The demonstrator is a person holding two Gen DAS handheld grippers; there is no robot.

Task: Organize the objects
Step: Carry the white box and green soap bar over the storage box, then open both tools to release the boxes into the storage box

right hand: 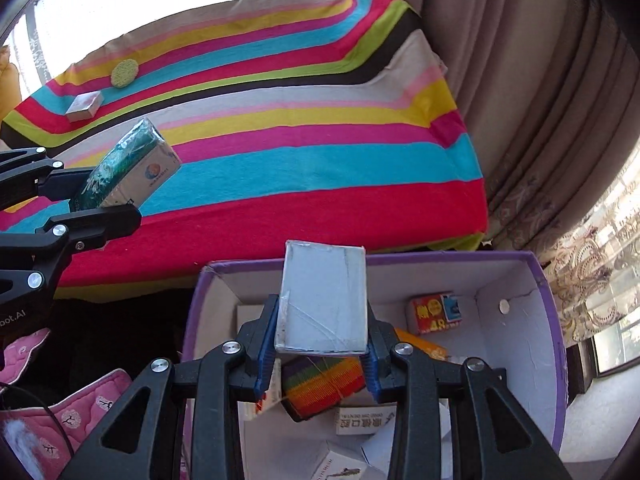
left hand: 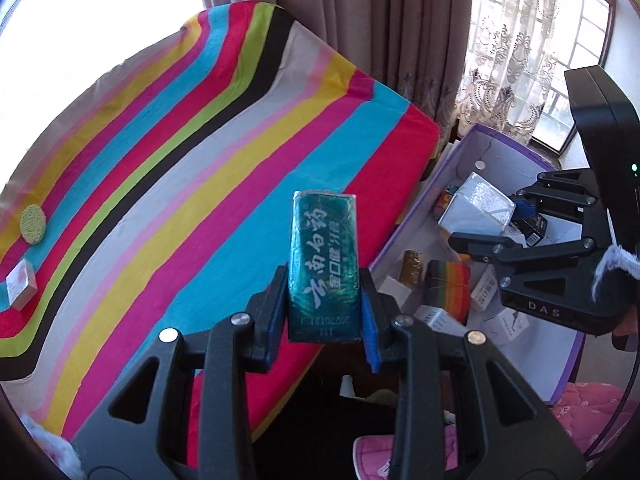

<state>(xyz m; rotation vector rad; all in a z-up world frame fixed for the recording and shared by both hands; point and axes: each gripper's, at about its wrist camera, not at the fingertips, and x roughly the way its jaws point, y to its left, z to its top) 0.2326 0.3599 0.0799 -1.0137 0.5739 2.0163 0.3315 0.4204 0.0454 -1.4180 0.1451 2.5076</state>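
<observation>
- While you hold both tools over the near edge of the striped surface point(left hand: 224, 168), your left gripper point(left hand: 325, 304) has its jaws closed on the lower end of a teal toothpaste box point(left hand: 323, 264); that box stands upright between the blue pads and rises above them.
- Your right gripper point(right hand: 321, 354) has its jaws closed on a silver-white box point(right hand: 324, 300), held above the open purple-rimmed carton point(right hand: 556, 360); in the left wrist view the same gripper point(left hand: 486, 232) and box point(left hand: 476, 204) appear over the carton point(left hand: 472, 148).
- Inside the carton lie a rainbow-striped block point(right hand: 320, 388), a red-and-yellow packet point(right hand: 434, 312) against the far wall, and several small white boxes point(right hand: 364, 420).
- On the far left of the surface, a round green pad point(right hand: 124, 73) and a small silver box point(right hand: 85, 106) lie near each other, well apart from both grippers.
- Pink quilted fabric point(right hand: 86, 408) shows below the surface.
</observation>
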